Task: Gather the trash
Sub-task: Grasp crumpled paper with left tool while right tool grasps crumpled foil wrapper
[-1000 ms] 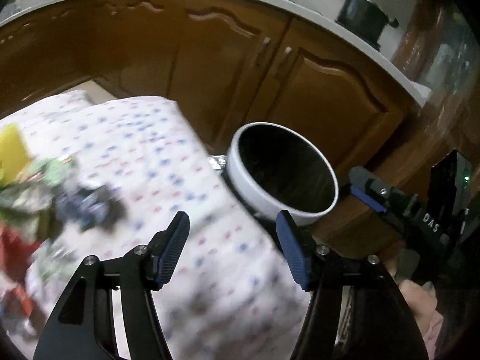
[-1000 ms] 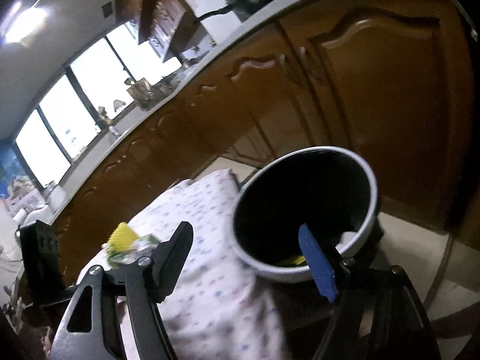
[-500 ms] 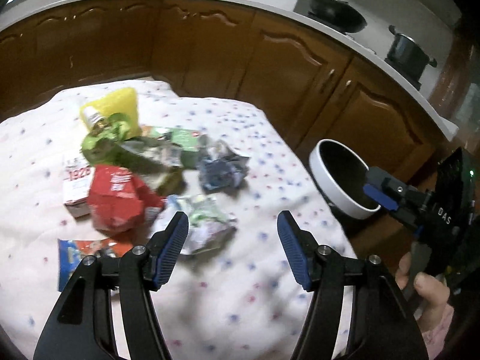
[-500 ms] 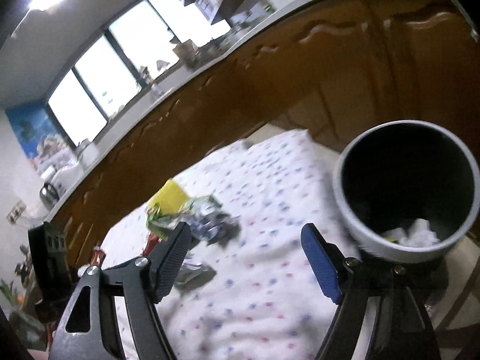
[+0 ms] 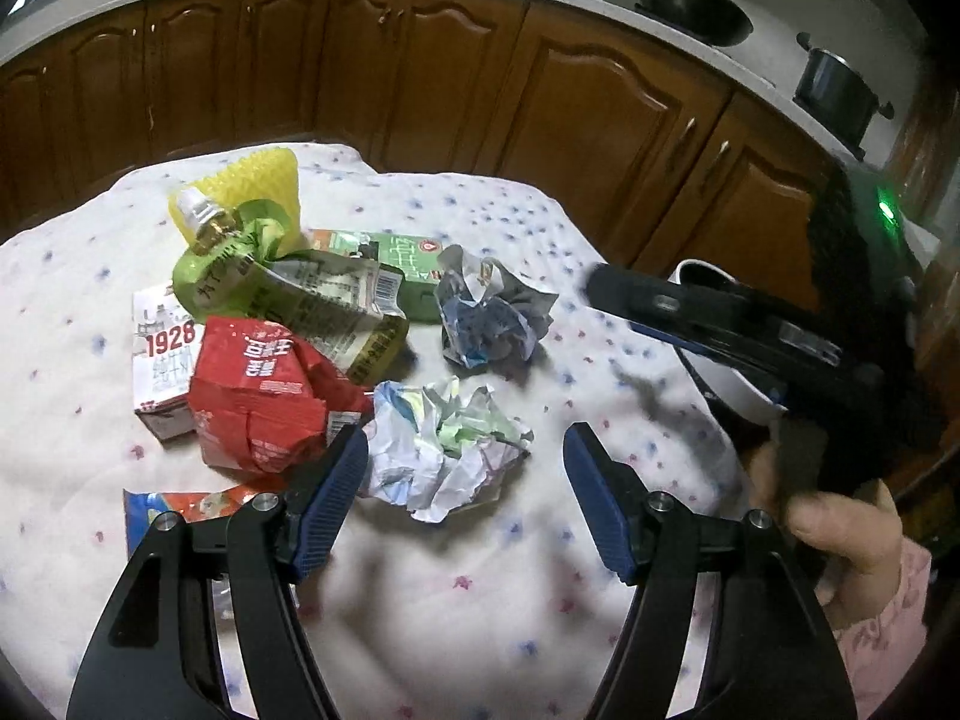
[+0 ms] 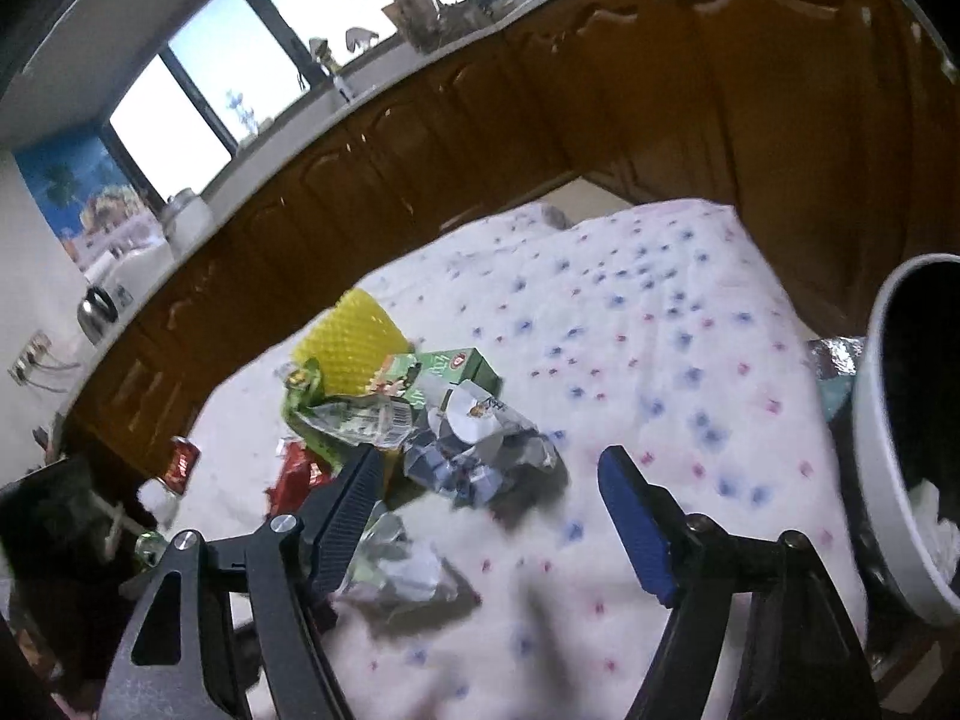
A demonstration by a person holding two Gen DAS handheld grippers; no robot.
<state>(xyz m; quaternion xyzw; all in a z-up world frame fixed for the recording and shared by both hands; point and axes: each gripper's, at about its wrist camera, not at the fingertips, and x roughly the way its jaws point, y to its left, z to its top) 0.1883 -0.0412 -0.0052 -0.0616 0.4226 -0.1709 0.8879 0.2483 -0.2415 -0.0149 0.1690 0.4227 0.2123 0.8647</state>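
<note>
A white tablecloth dotted with blue and pink flowers (image 5: 492, 228) covers the table. Toward its left edge lies a heap of trash: a white "1928" carton (image 5: 159, 360), a crushed red carton (image 5: 258, 396) touching it, a yellow foam net sleeve (image 5: 258, 180) behind a green spouted pouch (image 5: 240, 258), and a green carton (image 5: 396, 252). Nearer the middle sit a grey-blue crumpled wrapper (image 5: 489, 318) and, just beside it, a pale crumpled paper ball (image 5: 441, 444). The left gripper (image 5: 465, 498) hangs over this ball, jaws apart and holding nothing. The right gripper (image 6: 489, 510), also spread wide and holding nothing, points at the grey-blue wrapper. Past the table's right edge stands a white round bin with a dark inside (image 6: 888, 450), with white scraps in it.
</note>
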